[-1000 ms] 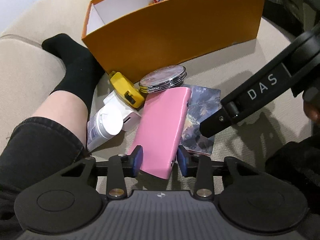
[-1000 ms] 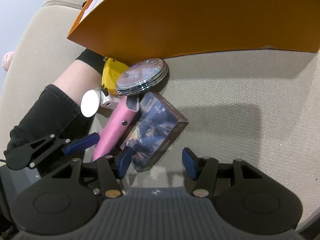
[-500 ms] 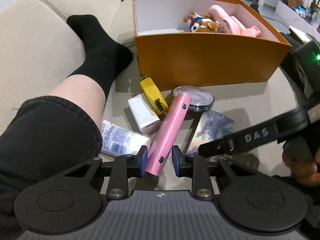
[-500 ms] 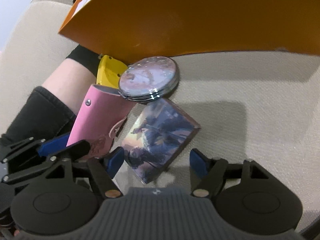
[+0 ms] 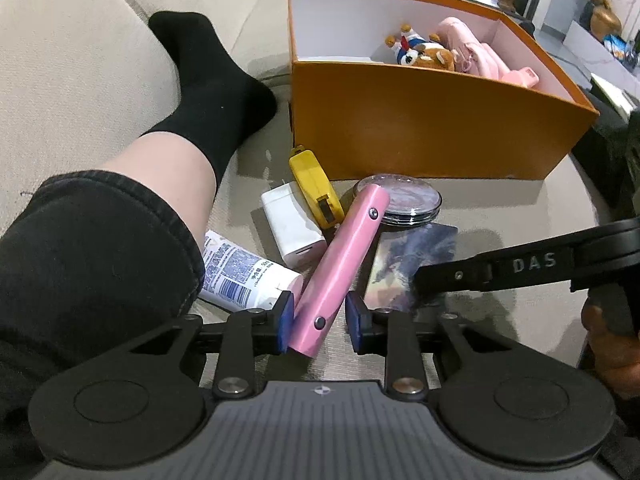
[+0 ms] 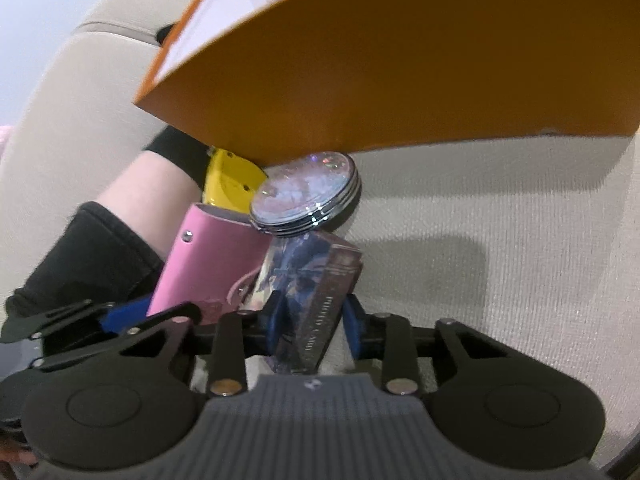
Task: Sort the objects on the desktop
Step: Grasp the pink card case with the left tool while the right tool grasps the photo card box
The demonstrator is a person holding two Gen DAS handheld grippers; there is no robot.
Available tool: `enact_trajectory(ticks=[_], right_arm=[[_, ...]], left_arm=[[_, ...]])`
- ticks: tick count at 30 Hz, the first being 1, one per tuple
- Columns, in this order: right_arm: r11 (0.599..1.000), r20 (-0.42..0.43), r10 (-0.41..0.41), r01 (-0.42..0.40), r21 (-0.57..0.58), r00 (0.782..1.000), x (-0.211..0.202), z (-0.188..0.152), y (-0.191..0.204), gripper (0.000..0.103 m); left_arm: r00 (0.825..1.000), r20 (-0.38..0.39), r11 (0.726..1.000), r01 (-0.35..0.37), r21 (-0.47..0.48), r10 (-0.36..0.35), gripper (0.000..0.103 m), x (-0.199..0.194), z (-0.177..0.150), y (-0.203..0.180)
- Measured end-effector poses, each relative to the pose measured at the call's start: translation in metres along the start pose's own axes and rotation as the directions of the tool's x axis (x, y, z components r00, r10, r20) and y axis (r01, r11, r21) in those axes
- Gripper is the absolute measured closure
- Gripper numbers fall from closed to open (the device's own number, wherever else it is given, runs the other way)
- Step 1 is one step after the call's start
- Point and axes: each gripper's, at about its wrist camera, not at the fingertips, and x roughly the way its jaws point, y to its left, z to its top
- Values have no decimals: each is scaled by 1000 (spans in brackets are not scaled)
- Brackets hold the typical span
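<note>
Stretching in from the far left of the orange box point(image 5: 420, 128), a leg in a black sock point(image 5: 208, 76) lies on the beige couch point(image 5: 68, 60). Nearer the box's front wall, a white tube point(image 5: 240, 276) rests against the knee, with a white charger point(image 5: 290, 222) beside it and a yellow tape measure point(image 5: 314, 188) reaching toward the box. The left gripper point(image 5: 320, 326) clamps the near end of a pink case point(image 5: 340, 264), whose far end overlaps a round mirror compact point(image 5: 408, 204) lying just in front of the box. Right of the case, a card box with dark artwork point(image 6: 310, 300) stands on edge, pinched between the blue pads point(image 6: 354, 328) of the right gripper point(image 6: 314, 326). Inside the orange box sit a plush bear point(image 5: 426, 52) and pink items point(image 5: 484, 56), toward its right end.
</note>
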Motion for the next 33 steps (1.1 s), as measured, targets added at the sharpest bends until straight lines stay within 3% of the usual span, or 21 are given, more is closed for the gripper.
enact_trajectory(ticks=[5, 12, 17, 22, 33], right_arm=[[997, 40, -26, 28, -66, 999, -13, 0, 13, 76], [965, 65, -145, 156, -210, 987, -42, 4, 6, 77], [946, 77, -165, 179, -271, 983, -42, 3, 12, 77], [941, 54, -141, 151, -304, 989, -37, 1, 18, 75], [948, 54, -141, 150, -281, 989, -31, 3, 14, 76]], left_arm=[[992, 6, 988, 125, -93, -125, 81, -6, 0, 7], [983, 15, 969, 184, -163, -184, 82, -5, -4, 6], [982, 13, 961, 186, -205, -188, 82, -1, -3, 16], [986, 7, 966, 166, -199, -168, 81, 2, 0, 15], [993, 8, 980, 120, -160, -120, 80, 12, 9, 6]])
